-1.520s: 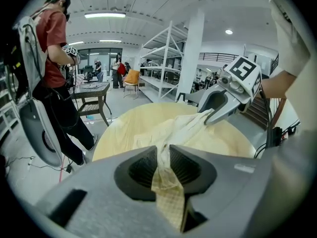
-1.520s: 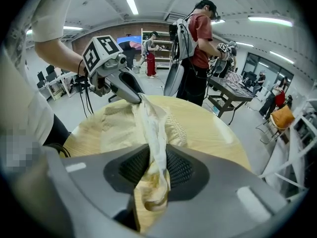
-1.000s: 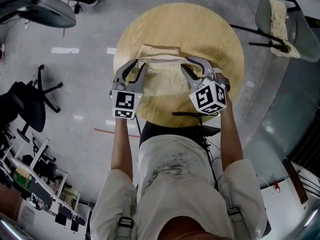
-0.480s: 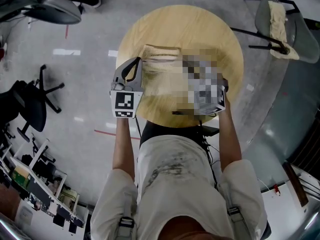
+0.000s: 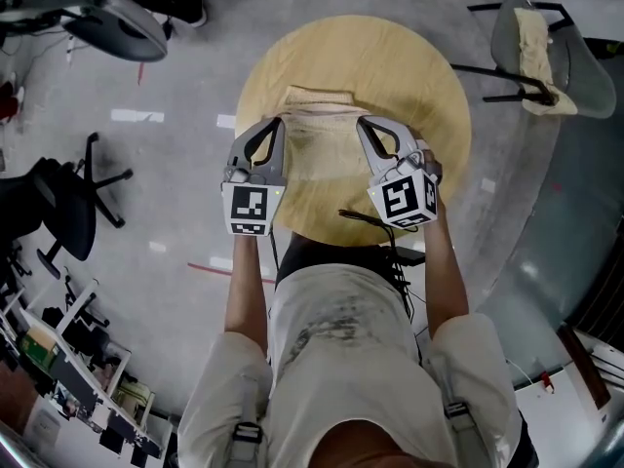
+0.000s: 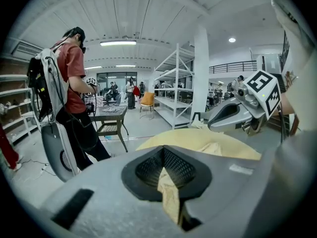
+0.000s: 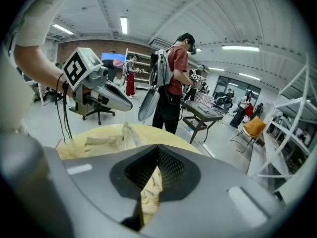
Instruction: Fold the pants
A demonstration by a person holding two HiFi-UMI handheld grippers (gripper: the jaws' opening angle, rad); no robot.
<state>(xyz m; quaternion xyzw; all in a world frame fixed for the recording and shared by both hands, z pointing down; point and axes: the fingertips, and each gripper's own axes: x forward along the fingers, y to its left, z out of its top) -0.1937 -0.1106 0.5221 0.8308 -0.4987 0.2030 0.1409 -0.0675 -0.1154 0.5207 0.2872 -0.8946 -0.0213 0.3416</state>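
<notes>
My left tongs [image 6: 167,177] and right tongs [image 7: 150,185] have just closed, and each now pinches a fold of the beige pants [image 5: 317,139]. A second ago they gaped around the near edge. Both have risen, lifting that edge off the round table [image 5: 390,61], while the rest still lies there.

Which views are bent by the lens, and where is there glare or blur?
Head view: sharp, evenly lit, with pale lamp reflections on the floor. Left gripper view: strong fisheye, black corners, curved shelves, a glaring ceiling lamp; the pants close to the lens look slightly soft. Right gripper view: the same fisheye and black corners, bright ceiling strips.
</notes>
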